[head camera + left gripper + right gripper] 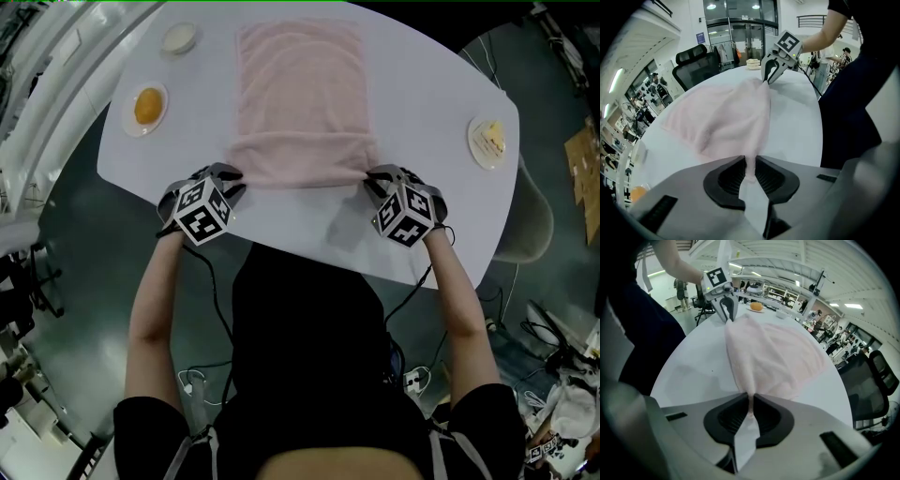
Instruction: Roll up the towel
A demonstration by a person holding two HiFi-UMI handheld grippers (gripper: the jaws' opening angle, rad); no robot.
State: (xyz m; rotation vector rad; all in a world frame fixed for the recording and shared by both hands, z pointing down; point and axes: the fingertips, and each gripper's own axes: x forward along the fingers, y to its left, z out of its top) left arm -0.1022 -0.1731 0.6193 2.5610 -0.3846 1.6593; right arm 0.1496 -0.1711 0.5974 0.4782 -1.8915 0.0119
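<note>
**Table.** The white oval table (422,94) fills the upper half of the head view.

**Towel.** The pink towel (300,84) lies flat at the table's centre and runs toward 12 o'clock. Its near edge, at 6 o'clock, is turned over on itself into a raised band spanning the towel's width. The two ends of that band are its near corners. One sits at 7 o'clock of the towel and one at 5 o'clock, and each is inside a pair of jaws.

**Left gripper.** The left gripper (234,174) is clamped on the corner at 7 o'clock. In the left gripper view (750,168) the dark pads have a thin pleat of pink cloth pinched upright between them. From there the band runs toward 12 o'clock, to the other gripper.

**Right gripper.** The right gripper (370,176) is clamped on the corner at 5 o'clock. Its own view (751,406) shows the same narrow pinch of cloth between the pads, and the fold leads off to 11 o'clock.

**Other items.**
- A plate with a yellow item (488,142) sits at the table's 3 o'clock rim, well apart from the towel.
- A plate with an orange item (146,108) sits at 9 o'clock.
- A small white dish (178,38) sits at 11 o'clock.
</note>
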